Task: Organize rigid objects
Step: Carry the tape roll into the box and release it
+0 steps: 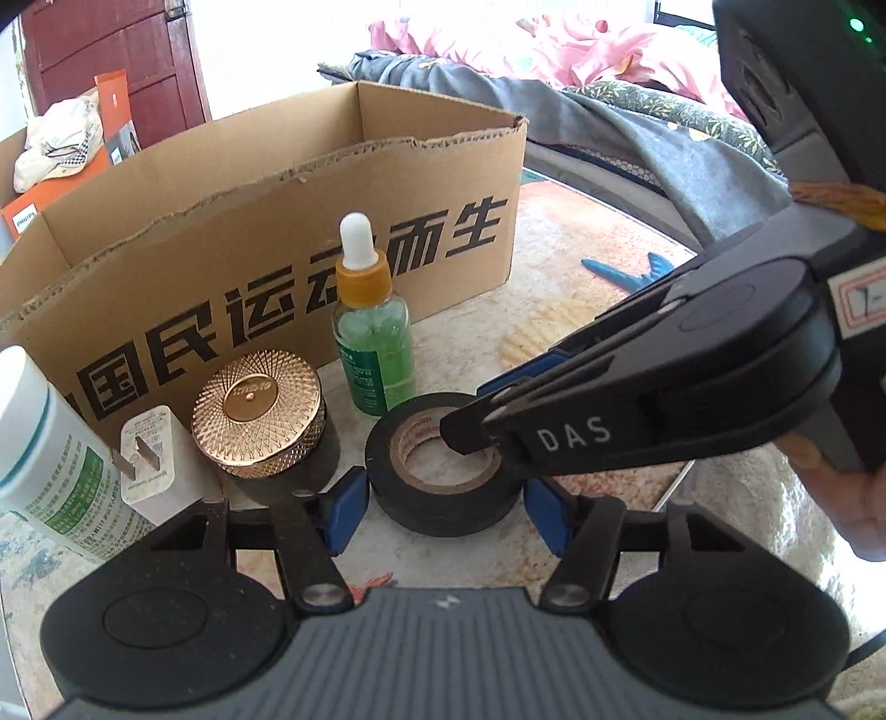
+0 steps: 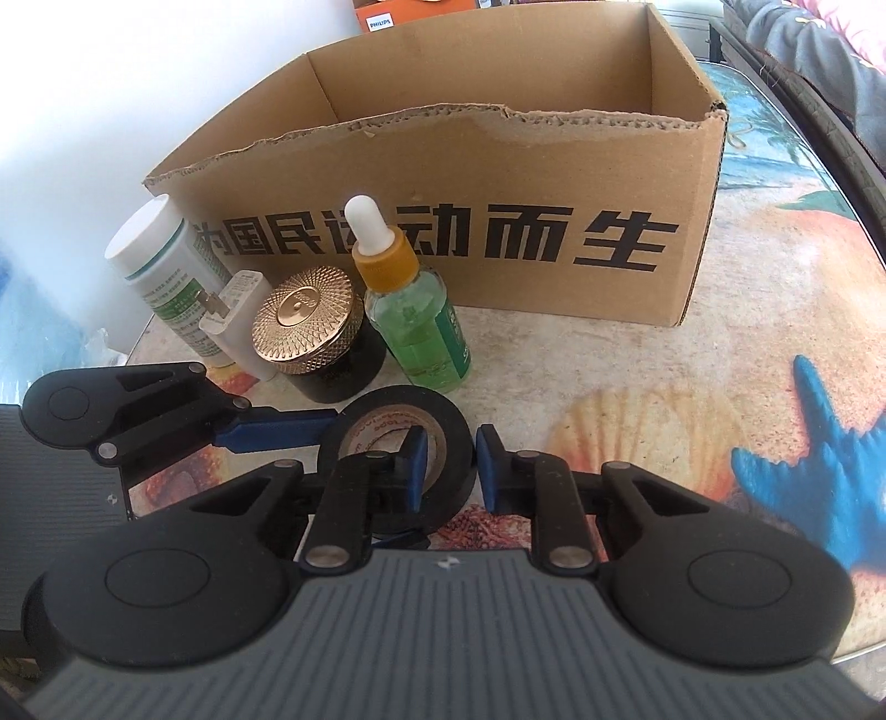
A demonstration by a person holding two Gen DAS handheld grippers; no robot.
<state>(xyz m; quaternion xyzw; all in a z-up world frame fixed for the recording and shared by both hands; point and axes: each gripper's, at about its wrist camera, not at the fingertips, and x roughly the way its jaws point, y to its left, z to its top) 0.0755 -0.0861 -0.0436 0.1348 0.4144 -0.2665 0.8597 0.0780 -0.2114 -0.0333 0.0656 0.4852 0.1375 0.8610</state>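
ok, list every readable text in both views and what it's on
"国民运动而生" – front of the cardboard box, first character cut off
"PHILIPS" – orange box behind it
"DAS" – finger of the right hand-held gripper
Green label on the dropper bottle: too small
White bottle label: too small
Charger print: too small
Gold jar lid centre: blurred
Tape roll core print: blurred

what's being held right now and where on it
The right gripper pinches the black tape roll by its ring wall, one finger inside the hole. The left gripper straddles it; grip unclear.
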